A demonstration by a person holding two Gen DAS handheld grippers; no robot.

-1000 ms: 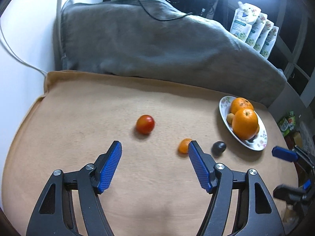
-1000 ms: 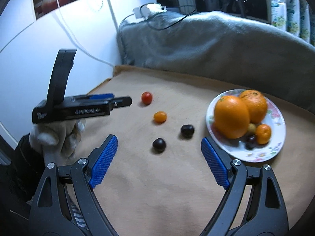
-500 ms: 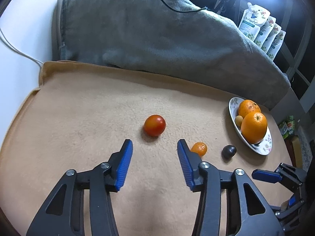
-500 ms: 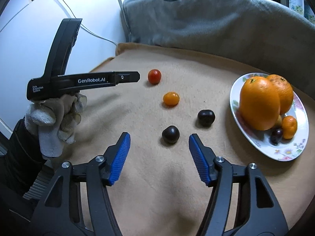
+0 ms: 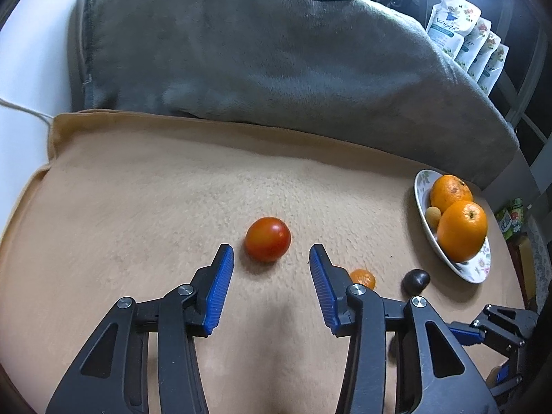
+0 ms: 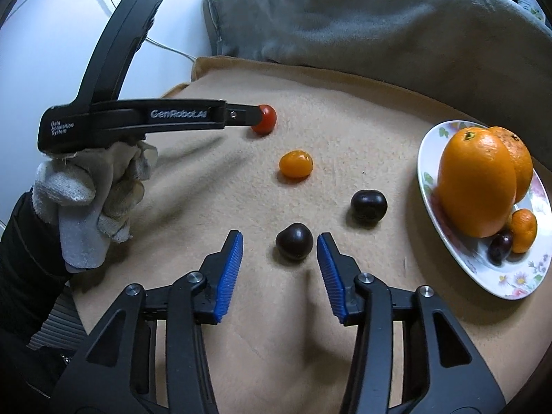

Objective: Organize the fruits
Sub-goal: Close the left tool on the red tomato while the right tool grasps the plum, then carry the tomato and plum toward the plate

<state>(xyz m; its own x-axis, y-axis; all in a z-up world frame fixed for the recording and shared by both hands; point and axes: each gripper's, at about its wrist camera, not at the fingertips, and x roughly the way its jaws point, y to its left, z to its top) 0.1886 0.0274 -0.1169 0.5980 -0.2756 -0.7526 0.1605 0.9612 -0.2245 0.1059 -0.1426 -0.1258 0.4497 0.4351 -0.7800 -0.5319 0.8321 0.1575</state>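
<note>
Both tongs stand open and hold nothing. Left tongs [image 5: 271, 258] sit low over the tan blanket [image 5: 138, 189], their blue pads part-way apart, with the tomato [image 5: 267, 239] just beyond the tips and roughly centred on the gap. Right tongs [image 6: 280, 241] are open about as wide, and the near plum [image 6: 294, 240] lies at the mouth of the gap, closer to the right pad; whether it touches cannot be told.

A small orange fruit [image 6: 295, 163] and a second plum [image 6: 368, 206] lie loose between these and the plate [image 6: 517, 283], which stands at the right and already carries two oranges [image 6: 477, 183] and some small fruit.

Tomato and plum are probably light, round and smooth-skinned, so they would tend to roll on the soft blanket or squirt out of a skewed pinch. Both likely bruise or split if squeezed hard. The safest hold seems to be across the widest part, pads level on opposite sides, closed only until the fruit stops slipping.
</note>
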